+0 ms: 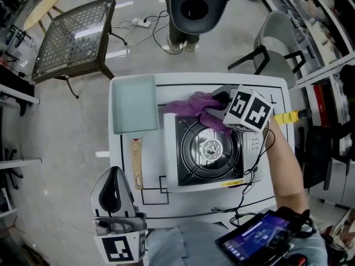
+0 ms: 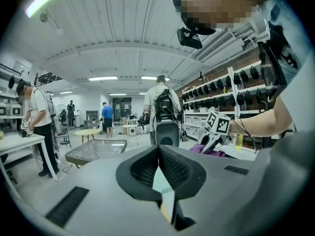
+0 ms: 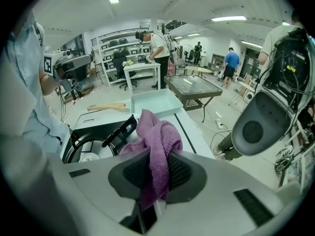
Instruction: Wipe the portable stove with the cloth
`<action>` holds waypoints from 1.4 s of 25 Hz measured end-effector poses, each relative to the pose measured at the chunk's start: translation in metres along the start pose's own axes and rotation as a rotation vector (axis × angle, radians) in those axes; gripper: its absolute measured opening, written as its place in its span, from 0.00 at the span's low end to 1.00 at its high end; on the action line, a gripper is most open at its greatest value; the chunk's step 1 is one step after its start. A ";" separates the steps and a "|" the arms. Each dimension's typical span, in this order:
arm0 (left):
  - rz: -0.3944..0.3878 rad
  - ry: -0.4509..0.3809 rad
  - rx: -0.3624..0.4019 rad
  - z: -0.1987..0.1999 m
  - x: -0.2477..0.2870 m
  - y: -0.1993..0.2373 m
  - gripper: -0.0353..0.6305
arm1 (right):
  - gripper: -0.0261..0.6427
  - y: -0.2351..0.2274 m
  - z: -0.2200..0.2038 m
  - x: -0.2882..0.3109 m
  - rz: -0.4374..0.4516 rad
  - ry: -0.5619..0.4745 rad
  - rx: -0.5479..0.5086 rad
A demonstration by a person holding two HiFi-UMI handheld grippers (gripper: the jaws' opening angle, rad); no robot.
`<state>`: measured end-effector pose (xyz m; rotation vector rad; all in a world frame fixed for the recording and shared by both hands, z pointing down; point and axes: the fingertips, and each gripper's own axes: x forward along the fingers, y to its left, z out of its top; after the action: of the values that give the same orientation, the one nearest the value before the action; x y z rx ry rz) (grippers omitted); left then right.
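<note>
White table (image 1: 119, 146) bears the portable stove (image 1: 209, 148) centrally; right gripper (image 3: 156, 173), clamped on the cloth (image 3: 158, 140) at the stove's far edge, judged mid-wipe, must next sweep nearward; left gripper (image 2: 158, 154) closed, empty.

Tray (image 1: 133, 103) just left of stove (image 1: 211, 148)

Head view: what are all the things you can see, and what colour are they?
portable stove: one, white and black, table's middle
cloth: one, purple, stove's far edge
tray: one, pale blue-green, table's far left
wooden piece: one, tan, left of stove
table: one, white, under everything
side table: one, dark, glass-topped, floor beyond
chair: one, grey, far right
left claw: one, grey, shut, empty
right claw: one, grey, shut on cloth
</note>
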<state>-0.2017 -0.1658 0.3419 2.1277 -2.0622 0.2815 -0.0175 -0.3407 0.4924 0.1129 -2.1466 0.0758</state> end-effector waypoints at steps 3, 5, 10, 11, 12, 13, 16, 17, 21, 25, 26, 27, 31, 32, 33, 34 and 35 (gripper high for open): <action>-0.013 -0.011 0.008 0.003 0.003 -0.010 0.08 | 0.17 -0.004 -0.012 -0.005 -0.011 0.005 0.015; -0.027 -0.045 0.017 0.012 0.008 -0.019 0.08 | 0.17 -0.006 -0.020 -0.010 -0.018 0.006 0.024; -0.040 -0.042 0.025 0.017 0.011 -0.032 0.08 | 0.17 -0.012 -0.035 -0.022 -0.033 0.013 0.044; -0.044 -0.046 0.028 0.019 0.012 -0.035 0.08 | 0.17 -0.013 -0.039 -0.024 -0.037 0.015 0.050; -0.045 -0.034 0.028 0.016 0.012 -0.038 0.08 | 0.17 -0.014 -0.043 -0.026 -0.041 0.016 0.055; -0.046 -0.021 0.027 0.013 0.011 -0.041 0.08 | 0.17 -0.015 -0.048 -0.028 -0.045 0.018 0.060; -0.059 -0.035 0.034 0.017 0.015 -0.051 0.08 | 0.17 -0.019 -0.060 -0.034 -0.056 0.025 0.072; -0.067 -0.056 0.038 0.023 0.019 -0.056 0.08 | 0.17 -0.021 -0.063 -0.036 -0.060 0.026 0.077; -0.079 -0.065 0.057 0.026 0.022 -0.068 0.08 | 0.17 -0.025 -0.077 -0.044 -0.077 0.024 0.097; -0.094 -0.059 0.054 0.026 0.021 -0.084 0.08 | 0.17 -0.026 -0.089 -0.051 -0.094 0.009 0.128; -0.097 -0.066 0.056 0.029 0.022 -0.089 0.08 | 0.17 -0.028 -0.092 -0.054 -0.098 0.004 0.134; -0.096 -0.068 0.059 0.033 0.022 -0.094 0.08 | 0.17 -0.029 -0.093 -0.058 -0.101 0.000 0.139; -0.095 -0.070 0.069 0.041 0.022 -0.102 0.08 | 0.17 -0.036 -0.100 -0.067 -0.117 -0.004 0.159; -0.094 -0.065 0.069 0.039 0.021 -0.103 0.08 | 0.17 -0.036 -0.102 -0.068 -0.119 -0.002 0.162; -0.094 -0.057 0.067 0.036 0.020 -0.102 0.08 | 0.17 -0.037 -0.106 -0.068 -0.120 0.000 0.167; -0.093 -0.048 0.064 0.033 0.020 -0.102 0.08 | 0.17 -0.037 -0.109 -0.069 -0.121 0.004 0.172; -0.094 -0.041 0.062 0.030 0.020 -0.103 0.08 | 0.17 -0.037 -0.112 -0.069 -0.123 0.008 0.179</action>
<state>-0.0979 -0.1892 0.3189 2.2777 -1.9928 0.2948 0.1170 -0.3626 0.4959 0.3477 -2.1166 0.1959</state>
